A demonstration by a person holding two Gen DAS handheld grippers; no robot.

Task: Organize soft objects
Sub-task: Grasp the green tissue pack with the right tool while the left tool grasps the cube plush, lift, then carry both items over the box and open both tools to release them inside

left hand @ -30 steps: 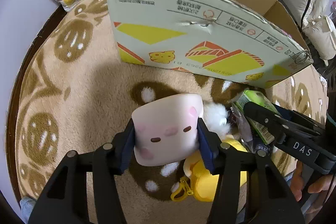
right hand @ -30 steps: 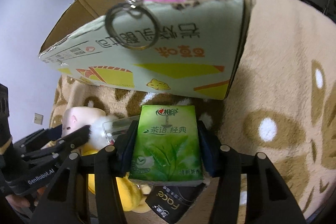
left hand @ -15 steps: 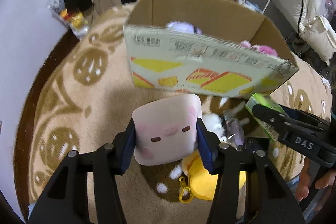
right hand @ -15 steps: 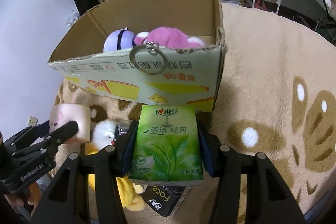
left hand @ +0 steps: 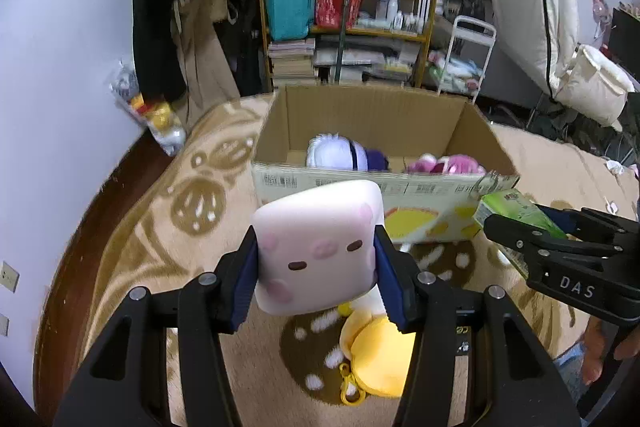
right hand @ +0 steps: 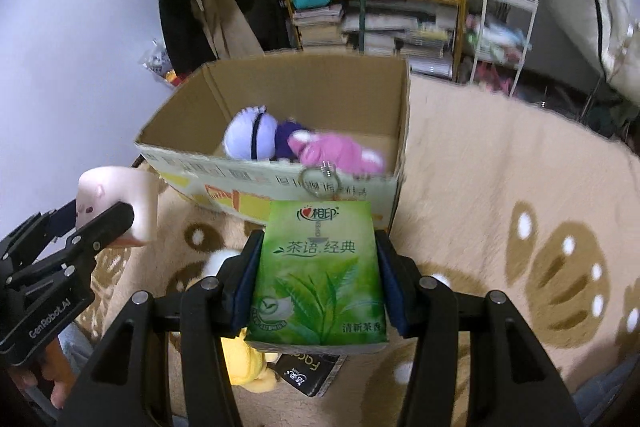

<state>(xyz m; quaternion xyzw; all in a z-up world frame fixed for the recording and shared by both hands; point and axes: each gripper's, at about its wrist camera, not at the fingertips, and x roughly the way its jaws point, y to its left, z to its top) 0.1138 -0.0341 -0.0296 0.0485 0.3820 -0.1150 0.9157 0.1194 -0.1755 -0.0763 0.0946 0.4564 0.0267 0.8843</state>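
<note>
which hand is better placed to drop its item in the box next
Left, narrowly. The left gripper holds the pink squishy toy raised before the cardboard box; the right gripper holds its green tissue pack beside the box's corner.

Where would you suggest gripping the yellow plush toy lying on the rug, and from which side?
Grip the yellow plush toy across its rounded body, coming from above: it lies flat on the rug. Avoid the thin yellow clasp. Both grippers are full now, so one must unload first.

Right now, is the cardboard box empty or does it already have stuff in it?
Not empty: the open cardboard box holds a purple plush and a pink plush.
</note>
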